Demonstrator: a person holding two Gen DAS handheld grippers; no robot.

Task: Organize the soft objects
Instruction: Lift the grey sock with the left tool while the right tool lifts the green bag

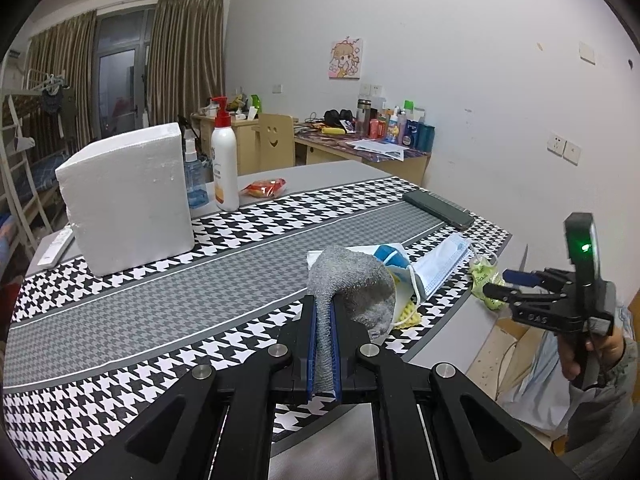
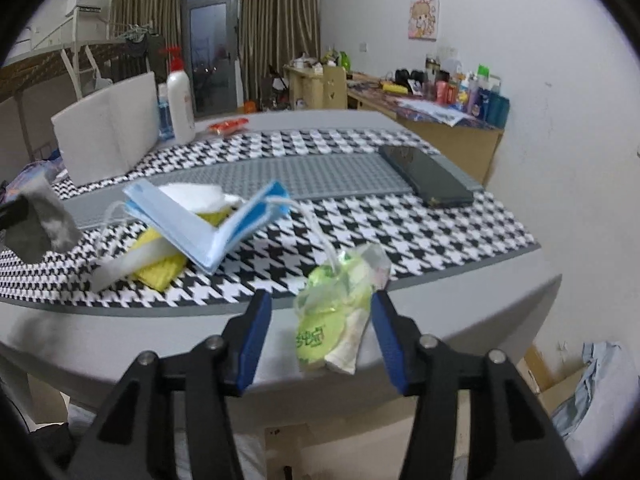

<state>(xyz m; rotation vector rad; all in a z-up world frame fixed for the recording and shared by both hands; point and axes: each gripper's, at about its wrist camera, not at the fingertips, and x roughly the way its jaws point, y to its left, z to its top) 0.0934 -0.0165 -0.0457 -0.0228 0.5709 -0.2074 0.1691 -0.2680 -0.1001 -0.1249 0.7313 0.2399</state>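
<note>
A knitted grey sock (image 1: 352,284) is being clenched in the left gripper (image 1: 325,312) jaws; a crinkled green packet (image 2: 334,316) is lying untouched between the released right gripper (image 2: 320,300) jaws.

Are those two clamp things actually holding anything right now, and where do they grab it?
The left gripper is shut on the grey sock, pinching a fold of it. The right gripper is open around the green packet, gripping nothing.
</note>
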